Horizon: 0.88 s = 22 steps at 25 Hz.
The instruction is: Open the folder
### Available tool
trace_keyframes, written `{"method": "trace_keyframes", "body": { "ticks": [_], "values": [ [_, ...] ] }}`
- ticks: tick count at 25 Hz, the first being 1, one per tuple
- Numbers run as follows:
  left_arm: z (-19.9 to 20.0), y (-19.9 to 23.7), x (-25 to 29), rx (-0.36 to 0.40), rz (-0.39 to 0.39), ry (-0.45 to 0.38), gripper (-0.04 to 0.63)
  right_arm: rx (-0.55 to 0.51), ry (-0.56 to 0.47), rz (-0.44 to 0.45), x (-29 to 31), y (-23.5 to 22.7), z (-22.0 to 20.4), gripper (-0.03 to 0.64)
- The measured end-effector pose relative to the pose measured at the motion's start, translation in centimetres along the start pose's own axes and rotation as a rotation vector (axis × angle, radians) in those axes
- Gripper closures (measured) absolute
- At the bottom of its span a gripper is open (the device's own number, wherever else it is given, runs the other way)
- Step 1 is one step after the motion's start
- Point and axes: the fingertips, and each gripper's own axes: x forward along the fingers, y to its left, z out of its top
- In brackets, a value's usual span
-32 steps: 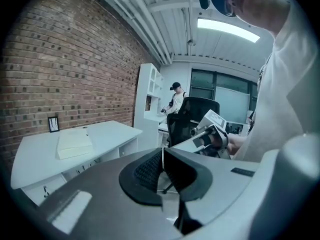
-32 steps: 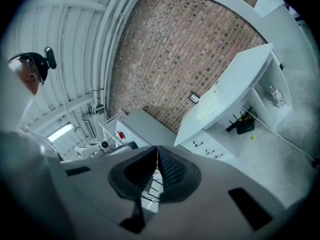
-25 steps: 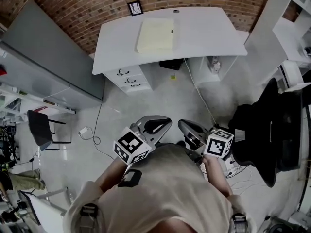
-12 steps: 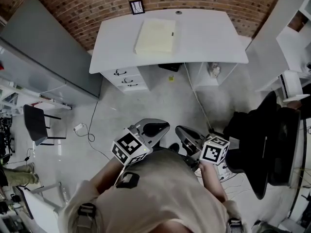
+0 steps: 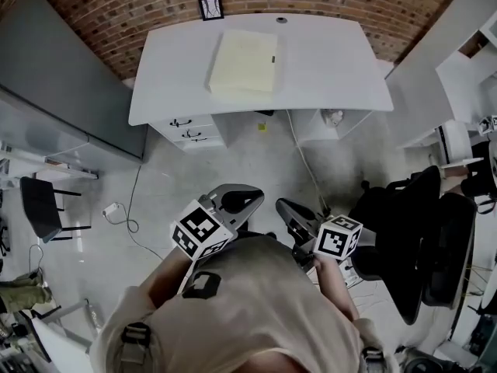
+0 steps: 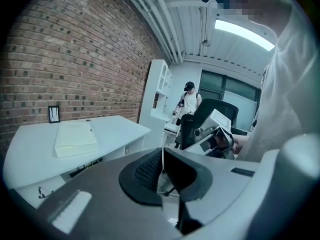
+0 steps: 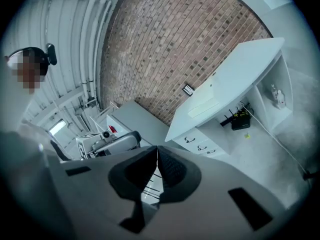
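Note:
The folder (image 5: 242, 61) is pale yellow and lies closed and flat on the white desk (image 5: 334, 61), far ahead of both grippers. It also shows in the left gripper view, folder (image 6: 75, 136), and small in the right gripper view, folder (image 7: 209, 106). My left gripper (image 5: 235, 200) is held in front of the person's chest over the floor, jaws shut with nothing between them, as the left gripper (image 6: 161, 156) view shows. My right gripper (image 5: 292, 212) hangs beside it, also shut and empty; in its own view the right gripper (image 7: 157, 156) points toward the desk.
A drawer unit (image 5: 190, 130) sits under the desk's left side and a small framed picture (image 5: 210, 8) stands at its back edge. A black office chair (image 5: 423, 231) is at the right, a cable (image 5: 128, 208) on the floor at the left, a grey cabinet (image 5: 54, 76) beyond.
The person has stepped toward the desk with both grippers held out in front; the desk and folder look larger and nearer. Both pairs of jaws stay shut.

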Motion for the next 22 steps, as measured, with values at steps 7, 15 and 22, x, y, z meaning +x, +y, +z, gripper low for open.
{"method": "trace_keyframes", "body": {
  "ticks": [7,15,22],
  "values": [
    [1.4,8.3,-2.1,-0.018,0.006,-0.039,0.583,-0.026,0.038,-0.050,6.2,-0.5,3.3,0.612],
    [1.0,16.6,-4.4,-0.072,0.020,-0.050,0.581,-0.045,0.072,-0.094,12.8,-0.8,6.2,0.612],
    [1.9,21.3,-5.9,-0.085,-0.006,-0.116,0.583,-0.085,0.107,-0.140,17.3,-0.6,8.0,0.612]
  ]
}}
